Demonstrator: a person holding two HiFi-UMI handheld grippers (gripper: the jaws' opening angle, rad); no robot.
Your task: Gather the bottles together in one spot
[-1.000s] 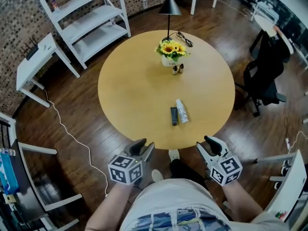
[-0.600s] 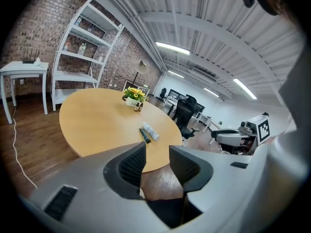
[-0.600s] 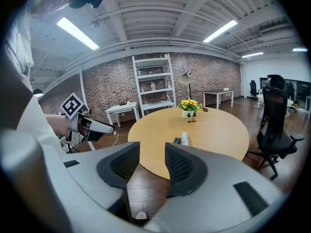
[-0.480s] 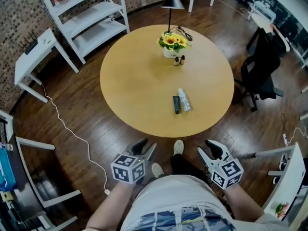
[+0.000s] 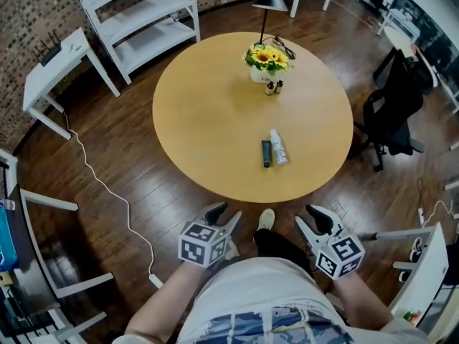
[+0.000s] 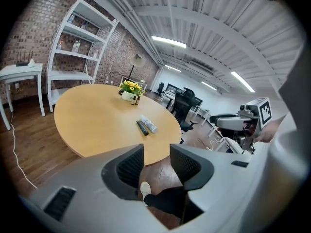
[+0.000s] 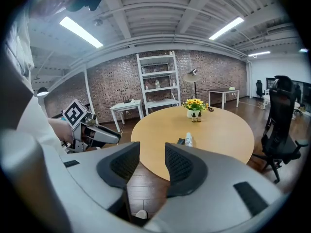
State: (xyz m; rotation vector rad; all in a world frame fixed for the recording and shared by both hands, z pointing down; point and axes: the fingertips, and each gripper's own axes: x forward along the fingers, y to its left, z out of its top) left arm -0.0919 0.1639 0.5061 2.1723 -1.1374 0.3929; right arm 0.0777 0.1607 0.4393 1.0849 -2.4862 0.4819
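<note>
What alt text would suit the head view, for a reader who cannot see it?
From above: a person holds the left gripper and right gripper, both open and empty, short of a round wooden table. On it a white bottle and a dark tube lie side by side; two small brown bottles stand by a sunflower pot.

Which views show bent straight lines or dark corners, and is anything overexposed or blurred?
Left gripper view and right gripper view: strong fisheye, black corners; the white shelf leans and bows, the ceiling light strips burn out to white. Head view: milder bend at the edges, even light, the table and the white bottle sharp.
</note>
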